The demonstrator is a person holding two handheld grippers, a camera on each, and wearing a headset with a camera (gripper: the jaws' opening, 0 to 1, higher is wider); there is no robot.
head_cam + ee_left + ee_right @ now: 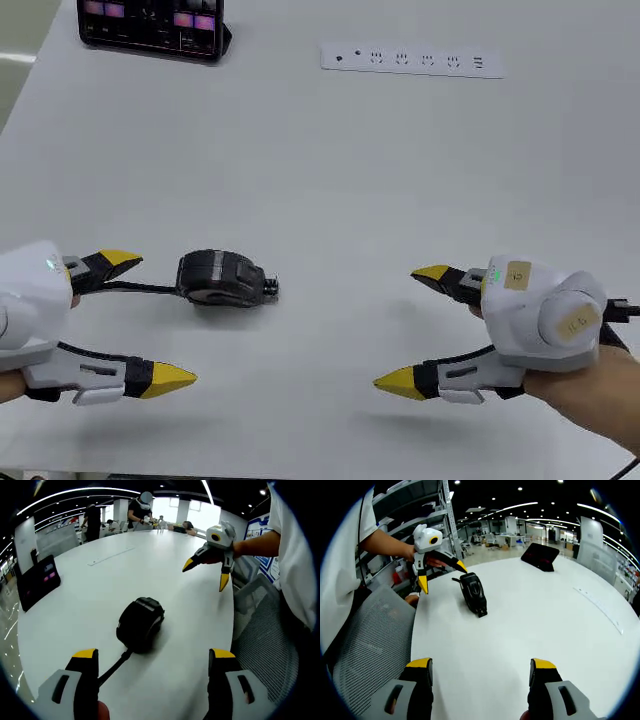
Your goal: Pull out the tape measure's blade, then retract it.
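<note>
A black tape measure (220, 278) lies on its side on the white table (330, 170), left of the middle, with its blade tip (271, 289) facing right and drawn in. Its thin black strap (140, 288) trails left. My left gripper (150, 318) is open just left of the case, which sits a little ahead of its yellow fingertips (86, 654); the strap passes near the far finger. My right gripper (412, 327) is open well to the right, with nothing between its yellow fingertips (542, 664). The case also shows as tape measure (141, 622) and tape measure (472, 592).
A dark tablet (150, 25) stands at the table's far left and a white power strip (412, 60) lies at the far middle. A mesh chair (375, 640) sits at the near table edge. Several people stand at the table's far end (142, 510).
</note>
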